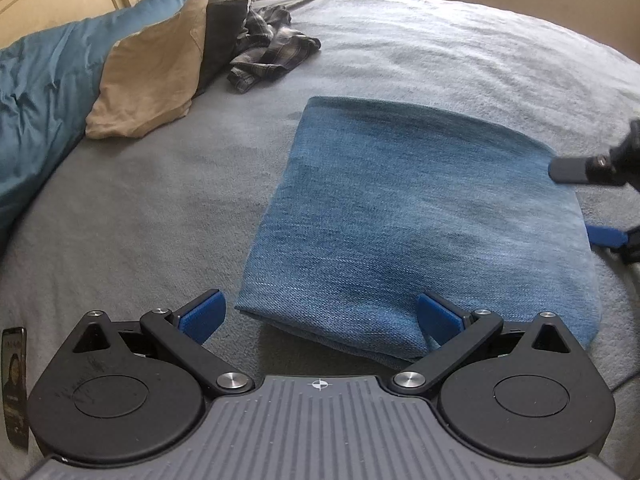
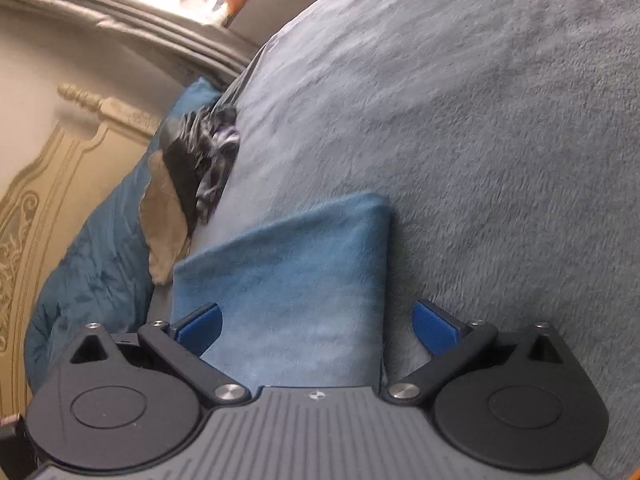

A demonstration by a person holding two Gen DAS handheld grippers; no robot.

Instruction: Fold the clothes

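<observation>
Folded blue denim jeans [image 1: 416,216] lie as a neat rectangle on the grey bedspread [image 1: 160,216]. My left gripper [image 1: 320,316] is open at the near edge of the denim, its blue pads [image 1: 202,316] apart with nothing held. The right gripper [image 1: 588,204] shows at the right edge of the left wrist view, beside the denim's right side. In the right wrist view the right gripper [image 2: 318,326] is open, tilted, its jaws straddling the jeans [image 2: 288,276] edge without clamping it.
A crumpled plaid garment [image 1: 272,48], a tan pillow [image 1: 152,76], a dark pillow [image 1: 222,36] and a teal duvet [image 1: 40,100] lie at the far left by the cream headboard [image 2: 36,208]. Grey bedspread [image 2: 500,140] stretches to the right.
</observation>
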